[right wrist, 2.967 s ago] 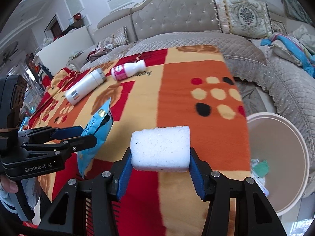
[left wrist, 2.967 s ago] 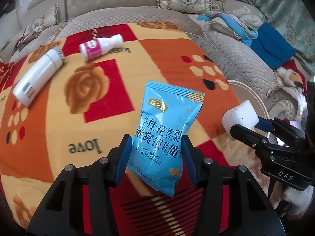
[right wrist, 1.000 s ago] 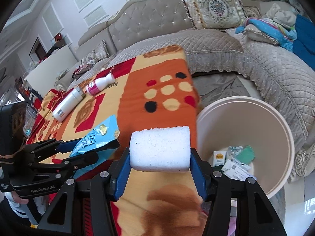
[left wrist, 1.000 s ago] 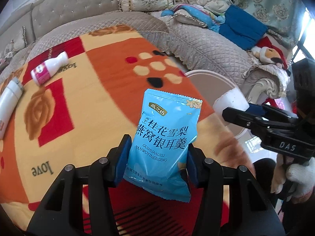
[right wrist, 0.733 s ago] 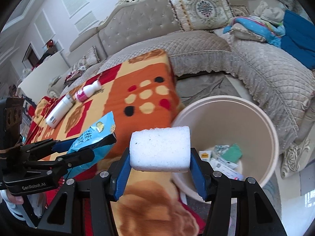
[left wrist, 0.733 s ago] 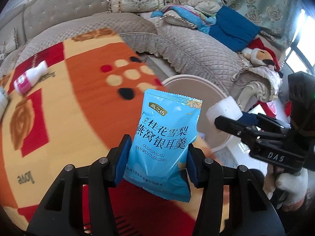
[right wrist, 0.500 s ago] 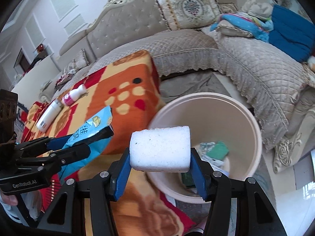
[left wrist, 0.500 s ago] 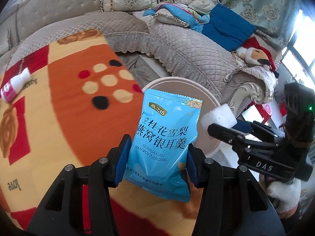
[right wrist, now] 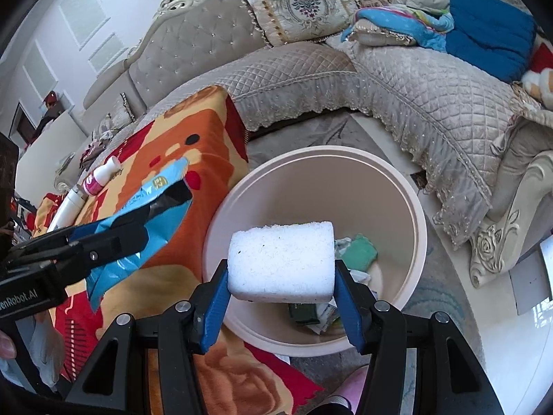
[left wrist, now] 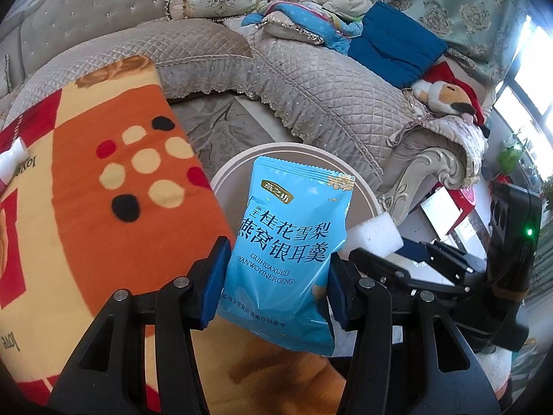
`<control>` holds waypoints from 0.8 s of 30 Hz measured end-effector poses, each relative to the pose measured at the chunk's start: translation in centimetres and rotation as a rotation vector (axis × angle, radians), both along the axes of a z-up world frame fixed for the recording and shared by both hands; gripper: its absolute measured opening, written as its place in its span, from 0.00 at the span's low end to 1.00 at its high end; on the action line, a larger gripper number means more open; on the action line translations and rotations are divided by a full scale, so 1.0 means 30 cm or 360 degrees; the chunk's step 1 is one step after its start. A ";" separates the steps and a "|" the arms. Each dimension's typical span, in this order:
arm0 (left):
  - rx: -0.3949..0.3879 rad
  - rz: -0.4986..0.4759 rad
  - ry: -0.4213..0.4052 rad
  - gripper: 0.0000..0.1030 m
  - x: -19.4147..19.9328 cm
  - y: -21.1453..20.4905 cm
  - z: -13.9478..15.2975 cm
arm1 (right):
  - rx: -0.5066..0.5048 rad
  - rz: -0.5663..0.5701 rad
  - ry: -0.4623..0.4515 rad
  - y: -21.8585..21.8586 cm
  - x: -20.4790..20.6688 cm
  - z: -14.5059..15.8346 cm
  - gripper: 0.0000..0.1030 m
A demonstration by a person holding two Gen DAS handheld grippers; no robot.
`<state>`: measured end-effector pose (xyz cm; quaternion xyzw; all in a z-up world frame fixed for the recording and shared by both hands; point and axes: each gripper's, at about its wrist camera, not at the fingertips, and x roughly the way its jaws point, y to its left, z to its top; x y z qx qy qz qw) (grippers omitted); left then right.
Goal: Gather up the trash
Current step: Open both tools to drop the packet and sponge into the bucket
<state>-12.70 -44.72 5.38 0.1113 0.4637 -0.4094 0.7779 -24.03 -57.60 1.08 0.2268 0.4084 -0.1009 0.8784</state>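
A blue snack packet (left wrist: 288, 242) stands upright, clamped between the jaws of the left gripper (left wrist: 276, 276). A white foam block (right wrist: 281, 261) is clamped between the jaws of the right gripper (right wrist: 281, 297). Beyond both sets of jaws sits a round beige trash bin (right wrist: 411, 207) holding litter. The packet hangs nearer the orange blanket (left wrist: 103, 207) than the bin's middle, so letting go now could drop it outside the rim.

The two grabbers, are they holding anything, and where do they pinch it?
Left gripper pinches the blue snack packet by its lower side edges. Right gripper squeezes the white sponge by its two ends.
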 end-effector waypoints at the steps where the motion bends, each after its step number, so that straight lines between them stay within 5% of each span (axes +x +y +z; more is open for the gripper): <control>1: -0.0001 0.0002 0.0009 0.48 0.003 -0.006 -0.003 | 0.0004 -0.0002 0.0001 -0.004 0.001 -0.003 0.53; 13: -0.0021 0.0017 0.0114 0.54 0.044 -0.075 -0.048 | 0.0037 -0.0021 0.0028 -0.037 0.028 -0.042 0.55; 24: -0.0019 0.0066 0.0153 0.63 0.063 -0.074 -0.060 | 0.0072 -0.0029 0.0092 -0.047 0.042 -0.097 0.68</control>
